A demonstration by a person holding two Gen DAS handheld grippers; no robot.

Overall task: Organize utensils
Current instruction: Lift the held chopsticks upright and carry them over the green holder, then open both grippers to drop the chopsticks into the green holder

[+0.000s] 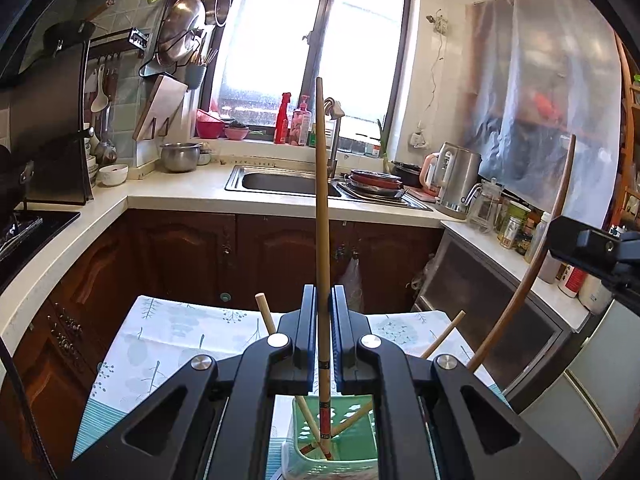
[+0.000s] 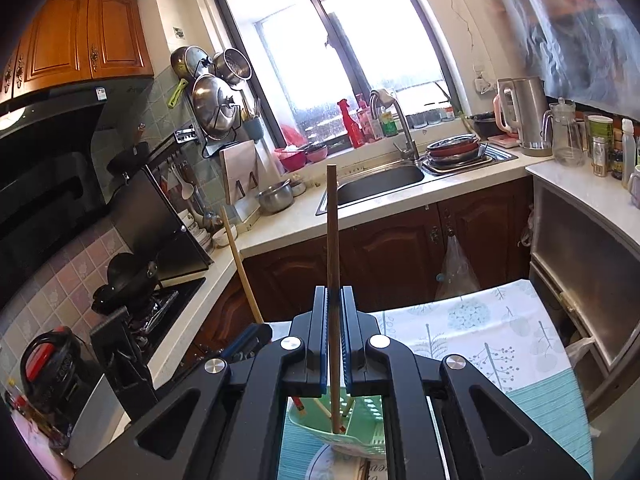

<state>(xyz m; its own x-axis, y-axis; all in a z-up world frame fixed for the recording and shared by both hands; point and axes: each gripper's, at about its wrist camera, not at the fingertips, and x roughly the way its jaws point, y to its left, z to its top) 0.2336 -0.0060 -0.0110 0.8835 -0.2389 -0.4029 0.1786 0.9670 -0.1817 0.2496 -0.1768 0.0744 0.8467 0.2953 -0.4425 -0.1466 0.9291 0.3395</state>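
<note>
Left gripper [image 1: 323, 312] at lower centre, angled slightly downward, clamped on an upright light chopstick [image 1: 321, 200], right gripper [image 2: 335, 312] likewise clamped on a dark chopstick [image 2: 333, 240], both tips in the green holder [image 1: 356, 432] below.

My hand-held gripper [image 1: 322, 336] hides most of the green utensil basket [image 1: 352, 436]. I can't read the tiny markings on the light chopstick [image 1: 321, 200]. The tablecloth [image 2: 500, 340] runs beneath the gripper frame.

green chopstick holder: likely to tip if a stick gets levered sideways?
Probably yes. The green holder looks like thin perforated plastic, likely light. Chopsticks lean out past its rim, giving leverage. The left claw grips a light chopstick whose tip stands inside it.
</note>
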